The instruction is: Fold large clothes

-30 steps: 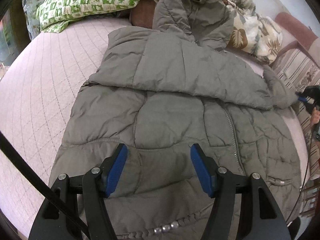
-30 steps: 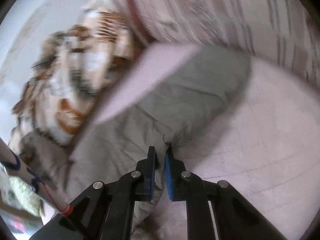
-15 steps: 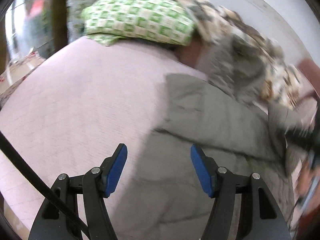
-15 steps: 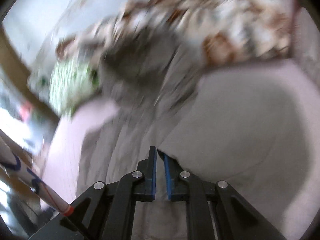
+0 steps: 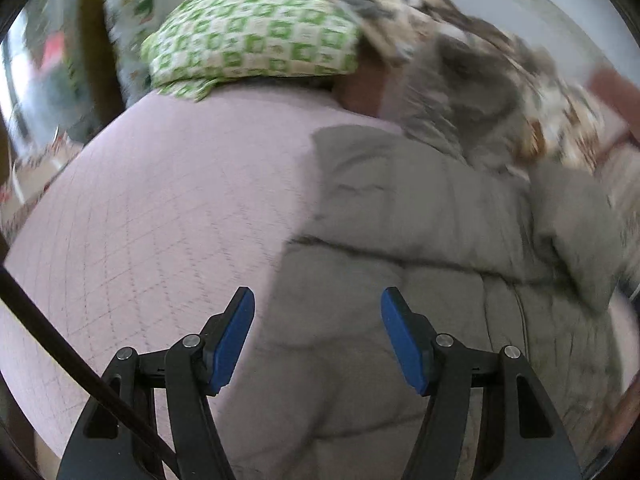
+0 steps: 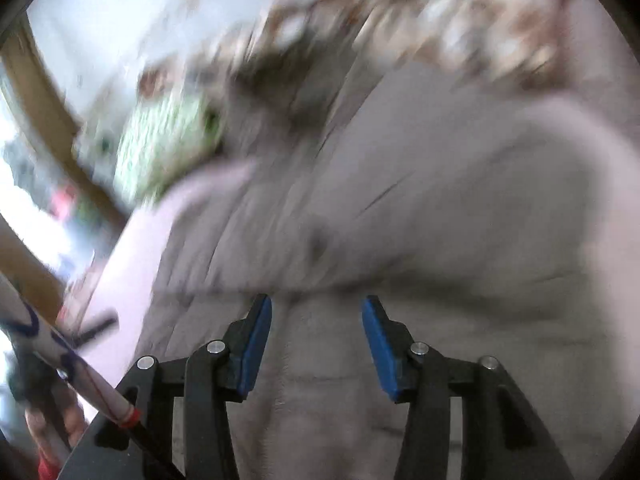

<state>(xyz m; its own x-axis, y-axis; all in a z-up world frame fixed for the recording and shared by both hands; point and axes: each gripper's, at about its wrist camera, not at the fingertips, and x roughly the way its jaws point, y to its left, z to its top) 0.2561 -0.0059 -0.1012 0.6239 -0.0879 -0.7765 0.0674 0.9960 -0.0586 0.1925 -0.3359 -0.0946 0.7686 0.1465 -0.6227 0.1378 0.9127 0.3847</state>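
Observation:
A grey padded hooded jacket (image 5: pixel 400 280) lies on a pink quilted bed (image 5: pixel 160 220). One sleeve (image 5: pixel 572 224) lies folded across its chest. My left gripper (image 5: pixel 318 340) is open and empty, hovering over the jacket's left edge. In the blurred right wrist view the jacket (image 6: pixel 440 220) fills the frame. My right gripper (image 6: pixel 316 340) is open and empty just above the jacket's fabric.
A green checked pillow (image 5: pixel 248 40) and a leaf-patterned blanket (image 5: pixel 500 72) lie at the head of the bed. The jacket's hood (image 5: pixel 472 92) rests against the blanket. A wooden post (image 6: pixel 44 112) stands left of the bed.
My right gripper carried the sleeve over the jacket and opened, letting it go. My left gripper swung left toward the jacket's left edge, staying open.

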